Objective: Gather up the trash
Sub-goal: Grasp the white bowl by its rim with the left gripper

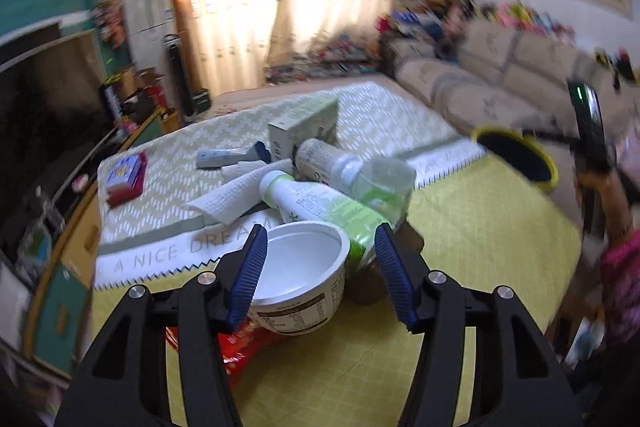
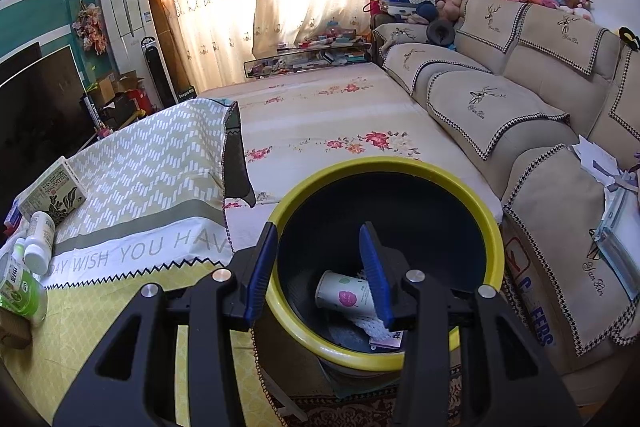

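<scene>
My left gripper (image 1: 320,255) is open, its blue fingers on either side of a white paper bowl (image 1: 298,275) that rests on a red wrapper (image 1: 244,343). Behind the bowl lie a green-labelled bottle (image 1: 320,207), a clear bottle (image 1: 352,167), a white napkin (image 1: 236,195) and a green box (image 1: 304,127). My right gripper (image 2: 320,267) is open and empty over the yellow-rimmed trash bin (image 2: 472,203). Inside the bin lie a paper cup (image 2: 344,293) and crumpled white paper (image 2: 364,323). The bin also shows in the left wrist view (image 1: 550,167).
The table has a yellow cloth (image 1: 472,227) and a patterned runner (image 2: 140,163). A blue tube (image 1: 224,157) and a red-blue packet (image 1: 126,175) lie on it. A beige sofa (image 2: 500,99) stands to the right. A TV (image 2: 36,111) is at the left.
</scene>
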`<state>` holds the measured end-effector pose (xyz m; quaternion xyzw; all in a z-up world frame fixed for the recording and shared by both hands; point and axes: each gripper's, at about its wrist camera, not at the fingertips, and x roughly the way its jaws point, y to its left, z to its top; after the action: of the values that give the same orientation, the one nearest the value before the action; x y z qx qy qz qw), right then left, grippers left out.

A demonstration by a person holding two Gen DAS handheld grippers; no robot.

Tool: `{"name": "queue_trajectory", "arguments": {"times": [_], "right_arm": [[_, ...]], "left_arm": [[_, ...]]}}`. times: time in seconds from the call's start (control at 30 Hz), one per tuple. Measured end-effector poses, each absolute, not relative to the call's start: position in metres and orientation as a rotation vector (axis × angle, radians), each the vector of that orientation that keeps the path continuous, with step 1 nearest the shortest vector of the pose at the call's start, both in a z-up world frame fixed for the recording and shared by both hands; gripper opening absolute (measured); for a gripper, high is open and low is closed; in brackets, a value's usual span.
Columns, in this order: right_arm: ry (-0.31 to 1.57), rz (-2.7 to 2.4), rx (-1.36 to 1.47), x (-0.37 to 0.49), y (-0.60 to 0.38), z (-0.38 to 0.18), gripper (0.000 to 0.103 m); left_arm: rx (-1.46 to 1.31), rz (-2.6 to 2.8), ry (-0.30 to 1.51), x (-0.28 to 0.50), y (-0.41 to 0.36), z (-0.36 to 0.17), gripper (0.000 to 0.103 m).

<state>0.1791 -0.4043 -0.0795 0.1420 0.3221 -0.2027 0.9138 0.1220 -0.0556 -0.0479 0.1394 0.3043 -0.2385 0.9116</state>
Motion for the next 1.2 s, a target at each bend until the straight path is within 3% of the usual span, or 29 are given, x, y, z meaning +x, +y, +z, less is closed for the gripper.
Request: {"name": "queue_trajectory", "arguments": {"times": [0.03, 0.1, 0.2, 0.63, 0.7, 1.2], "right_arm": [[0.667, -0.416, 0.292, 0.18, -0.404, -0.081, 0.041], [0.672, -0.414, 0.293, 0.181, -0.404, -0.082, 0.041], [0.677, -0.408, 0.291, 0.183, -0.403, -0.083, 0.041], [0.689, -0.395, 0.282, 0.184, -0.4, -0.083, 0.041], [0.688, -0.394, 0.284, 0.184, -0.401, -0.083, 0.041], [0.676, -0.384, 0.298, 0.179, -0.404, -0.081, 0.041]], "left_arm": [[0.334, -0.501, 0.635, 0.123, -0.059, -0.049, 0.055], [0.399, -0.544, 0.666, 0.125, -0.063, -0.051, 0.042], [0.462, -0.597, 0.717, 0.131, -0.064, -0.056, 0.03], [0.783, -0.633, 0.797, 0.121, -0.086, -0.085, 0.017], [0.802, -0.618, 0.79, 0.12, -0.088, -0.088, 0.01], [0.546, -0.459, 0.613, 0.134, -0.066, -0.035, 0.007]]}}
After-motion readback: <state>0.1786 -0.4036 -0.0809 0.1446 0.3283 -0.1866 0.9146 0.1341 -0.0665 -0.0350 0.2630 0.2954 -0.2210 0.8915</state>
